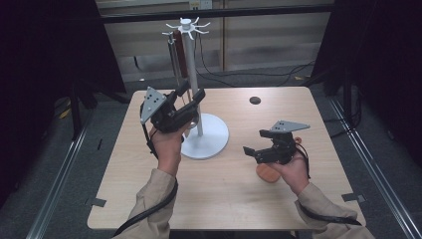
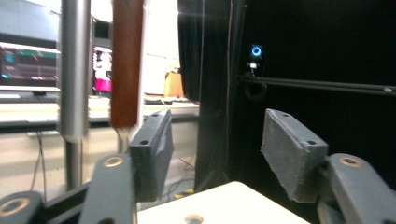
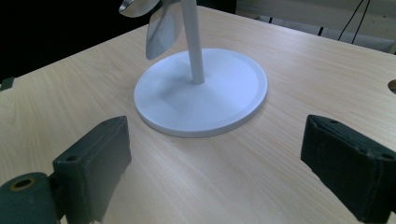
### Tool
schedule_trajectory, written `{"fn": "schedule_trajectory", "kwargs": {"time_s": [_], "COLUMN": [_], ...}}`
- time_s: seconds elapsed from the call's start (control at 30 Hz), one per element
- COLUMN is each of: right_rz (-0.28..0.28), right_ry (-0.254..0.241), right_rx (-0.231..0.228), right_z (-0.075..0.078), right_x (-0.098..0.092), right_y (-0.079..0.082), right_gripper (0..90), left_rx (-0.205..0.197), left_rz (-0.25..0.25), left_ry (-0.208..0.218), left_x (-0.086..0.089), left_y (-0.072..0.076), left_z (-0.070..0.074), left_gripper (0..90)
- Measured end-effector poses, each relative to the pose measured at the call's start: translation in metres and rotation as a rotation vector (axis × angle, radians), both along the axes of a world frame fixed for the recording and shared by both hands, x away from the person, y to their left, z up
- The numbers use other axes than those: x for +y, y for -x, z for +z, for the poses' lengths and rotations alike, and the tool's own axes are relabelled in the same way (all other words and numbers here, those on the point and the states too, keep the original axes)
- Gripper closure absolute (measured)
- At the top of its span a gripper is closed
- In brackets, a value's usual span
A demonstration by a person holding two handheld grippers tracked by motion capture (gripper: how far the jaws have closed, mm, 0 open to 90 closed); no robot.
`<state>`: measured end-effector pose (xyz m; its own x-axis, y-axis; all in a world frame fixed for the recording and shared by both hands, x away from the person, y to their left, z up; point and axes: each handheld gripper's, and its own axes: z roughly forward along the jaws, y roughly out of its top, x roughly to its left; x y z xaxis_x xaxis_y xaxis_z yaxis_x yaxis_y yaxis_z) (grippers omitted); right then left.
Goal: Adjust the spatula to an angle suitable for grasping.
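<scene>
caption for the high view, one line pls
Left tongs open beside white utensil stand with hanging utensil; right tongs open over the table.

My white stand (image 1: 191, 89) rises upright from a broad round base (image 3: 205, 93) that sits flat on the light wooden desk (image 1: 234, 194), left of the middle. Its slim pole ends in a crown of short curved hooks (image 1: 188, 26). From those hooks hangs a utensil with a metal shaft (image 2: 74, 70), and beside it one with a reddish-brown wooden handle (image 2: 126, 60); both hang straight down just beside the pole. A shiny metal utensil head (image 3: 156, 28) hangs low, just above the base's rim. Near the desk's right front lies a small orange-brown wooden piece (image 1: 267, 173), flat on the top
</scene>
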<state>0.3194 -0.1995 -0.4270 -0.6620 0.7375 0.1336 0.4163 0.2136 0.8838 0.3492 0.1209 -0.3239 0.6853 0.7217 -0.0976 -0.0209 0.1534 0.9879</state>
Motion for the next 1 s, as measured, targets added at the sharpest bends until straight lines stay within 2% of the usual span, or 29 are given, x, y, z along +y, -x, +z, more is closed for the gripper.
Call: {"fn": "schedule_trajectory", "kwargs": {"time_s": [0.07, 0.1, 0.13, 0.17, 0.27, 0.3, 0.4, 0.57, 0.63, 0.67, 0.73, 0.83, 0.87, 0.93, 0.97, 1.0], "right_rz": [-0.004, -0.004, -0.005, -0.005, -0.010, -0.015, -0.022, -0.043, -0.049, -0.050, -0.061, -0.063, -0.072, -0.091, -0.102, -0.113], "right_ry": [0.002, 0.006, 0.005, 0.005, 0.012, 0.017, 0.034, 0.056, 0.068, 0.072, 0.096, 0.115, 0.129, 0.145, 0.148, 0.150], "right_rx": [-0.003, -0.003, -0.003, -0.003, -0.006, -0.008, -0.010, -0.010, -0.003, -0.002, -0.001, 0.006, 0.002, -0.012, -0.013, -0.005], "right_z": [0.000, -0.001, -0.001, -0.001, -0.002, -0.002, -0.004, -0.009, -0.012, -0.013, -0.016, -0.020, -0.021, -0.022, -0.022, -0.022], "right_x": [-0.002, -0.003, -0.003, -0.003, -0.005, -0.006, -0.010, -0.020, -0.026, -0.028, -0.032, -0.040, -0.042, -0.048, -0.051, -0.053], "right_y": [0.000, 0.000, 0.000, 0.000, 0.000, 0.001, 0.001, 0.002, 0.003, 0.003, 0.004, 0.005, 0.006, 0.009, 0.010, 0.011], "right_gripper": [8.2, 8.2, 8.3, 8.3, 9.6, 10.0, 11.7, 19.2, 25.1, 28.2, 32.1, 44.2, 48.8, 60.4, 64.3, 68.0], "left_rx": [0.024, 0.023, 0.040, 0.040, 0.057, 0.064, 0.073, 0.101, 0.114, 0.121, 0.130, 0.150, 0.155, 0.168, 0.160, 0.172], "left_rz": [-0.006, -0.006, -0.008, -0.008, -0.013, -0.008, -0.012, -0.035, -0.040, -0.039, -0.043, -0.058, -0.065, -0.081, -0.090, -0.103], "left_ry": [0.002, -0.018, -0.019, -0.019, -0.036, -0.027, -0.056, -0.075, -0.088, -0.075, -0.097, -0.103, -0.125, -0.141, -0.153, -0.142], "left_x": [-0.002, -0.001, -0.003, -0.003, -0.003, -0.005, -0.006, -0.008, -0.008, -0.010, -0.008, -0.011, -0.012, -0.016, -0.017, -0.019], "left_y": [0.002, 0.002, 0.004, 0.004, 0.005, 0.006, 0.009, 0.013, 0.015, 0.016, 0.017, 0.019, 0.020, 0.022, 0.022, 0.024], "left_z": [-0.006, -0.008, -0.014, -0.014, -0.022, -0.025, -0.034, -0.049, -0.055, -0.057, -0.062, -0.070, -0.073, -0.079, -0.081, -0.084], "left_gripper": [34.8, 32.1, 30.5, 26.6, 23.4, 21.5, 18.5, 13.3, 12.4, 12.0, 11.1, 9.9, 9.0, 7.7, 7.6, 7.4]}}
